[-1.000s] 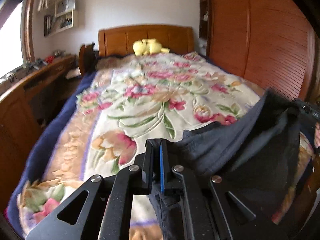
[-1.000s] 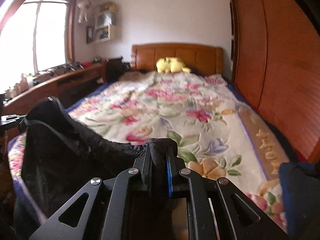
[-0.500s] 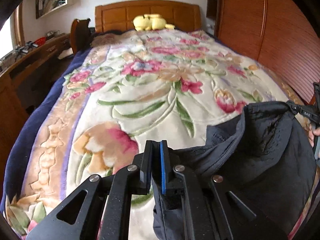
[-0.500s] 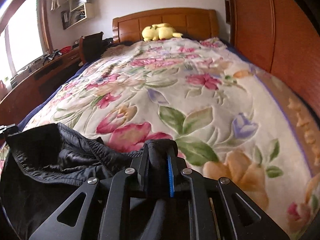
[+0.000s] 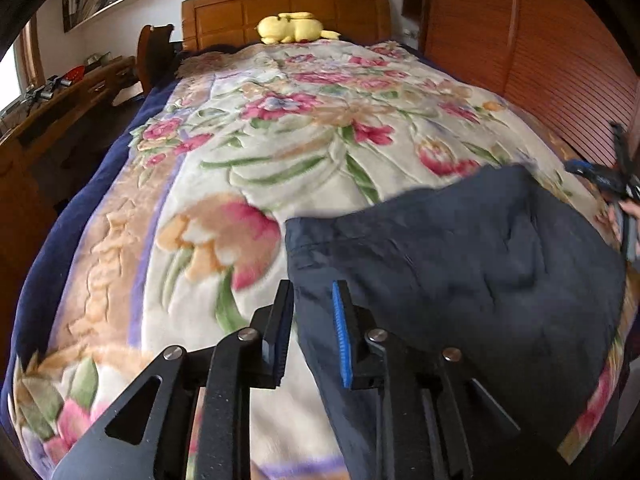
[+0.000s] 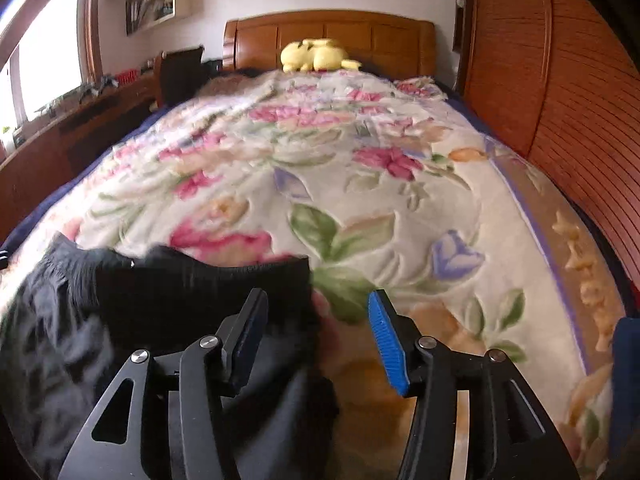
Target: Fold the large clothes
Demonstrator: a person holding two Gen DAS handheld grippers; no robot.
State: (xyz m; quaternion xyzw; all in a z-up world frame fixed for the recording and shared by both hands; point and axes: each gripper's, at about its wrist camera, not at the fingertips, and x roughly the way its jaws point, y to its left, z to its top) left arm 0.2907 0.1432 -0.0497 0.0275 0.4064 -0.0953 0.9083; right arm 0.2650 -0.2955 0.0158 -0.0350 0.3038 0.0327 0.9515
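A dark navy garment (image 5: 460,256) lies spread on the floral blanket (image 5: 280,152), toward the near right of the bed. My left gripper (image 5: 312,296) hangs low over the garment's left edge. Its jaws are opening, and the edge runs loosely through the narrow gap without being pinched. In the right wrist view the same garment (image 6: 120,320) looks black and lies at the lower left. My right gripper (image 6: 316,304) stands over its right corner with jaws opening wide. The cloth reaches only to the left finger (image 6: 252,320) and is not gripped.
A yellow plush toy (image 5: 292,28) rests against the wooden headboard (image 5: 280,4). A slatted wooden wardrobe (image 5: 560,60) runs along the bed's right side. A long desk (image 5: 60,96) and a chair (image 5: 154,52) stand to the left. A hand (image 5: 632,210) shows at the right edge.
Both grippers came down toward the bed and the garment, earlier held up between them, now lies on the blanket. Both pairs of jaws, shut on the cloth before, have parted.
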